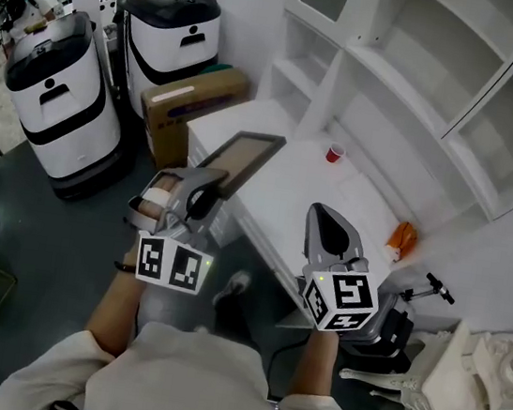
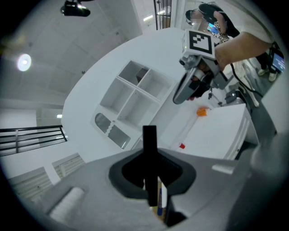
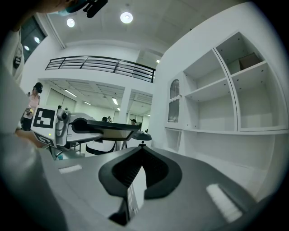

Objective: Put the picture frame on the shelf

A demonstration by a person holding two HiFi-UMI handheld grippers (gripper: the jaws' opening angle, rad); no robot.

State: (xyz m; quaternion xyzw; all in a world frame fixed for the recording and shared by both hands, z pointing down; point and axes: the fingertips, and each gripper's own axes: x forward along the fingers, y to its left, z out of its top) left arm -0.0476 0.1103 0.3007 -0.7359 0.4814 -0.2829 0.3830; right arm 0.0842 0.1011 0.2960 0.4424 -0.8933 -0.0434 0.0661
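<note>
Left gripper [image 1: 203, 192] is seen in the head view clamped on one edge of the picture frame [image 1: 242, 159], which is carried over the white counter [image 1: 296, 195], short of the shelf [image 1: 396, 86]; the right gripper [image 1: 329, 227] is closed on nothing. In the left gripper view the frame is pinched edge-on. With so narrow a hold, it could be levered loose if knocked against a shelf board. In the right gripper view a dark rim around a tan panel is shown.
</note>
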